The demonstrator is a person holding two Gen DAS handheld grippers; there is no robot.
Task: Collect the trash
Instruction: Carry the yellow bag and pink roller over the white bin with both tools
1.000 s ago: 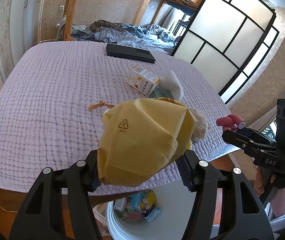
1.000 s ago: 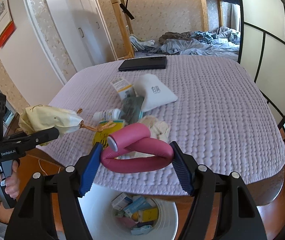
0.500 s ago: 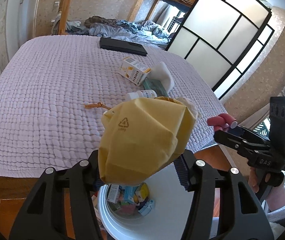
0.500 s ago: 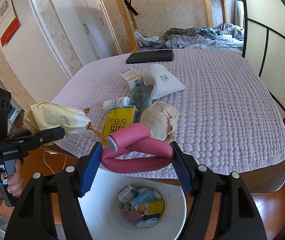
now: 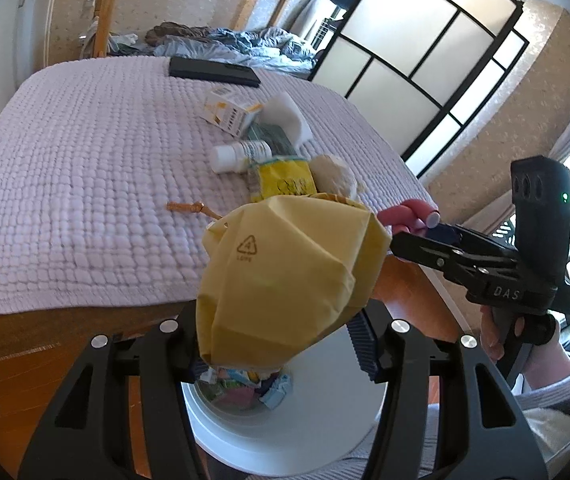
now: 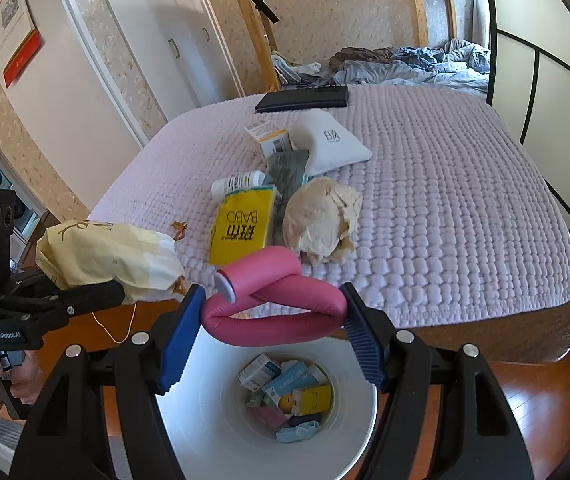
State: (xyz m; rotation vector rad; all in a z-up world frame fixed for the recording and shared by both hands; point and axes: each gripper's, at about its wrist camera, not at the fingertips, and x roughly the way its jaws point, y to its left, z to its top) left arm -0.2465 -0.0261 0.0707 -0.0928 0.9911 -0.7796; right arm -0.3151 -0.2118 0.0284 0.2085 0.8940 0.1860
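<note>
The yellow paper bag (image 5: pixel 285 280), crumpled, sits pinched in the left gripper (image 5: pixel 281 344), whose jaws have just been closing on it, above the white bin (image 6: pixel 205 420) of small boxes on the floor by the bed's near edge. The right gripper (image 6: pixel 273 316) clamps a bent pink foam roller (image 6: pixel 273 300) over the same bin. More litter lies mid-bedspread (image 6: pixel 445 200): a yellow packet (image 6: pixel 245 228), a paper wad (image 6: pixel 321 216), a white bottle (image 6: pixel 237 182).

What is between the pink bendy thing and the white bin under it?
Nothing visible. The right gripper holds the pink foam roller above the white bin, whose mouth is open, with small boxes only at the bottom.
</note>
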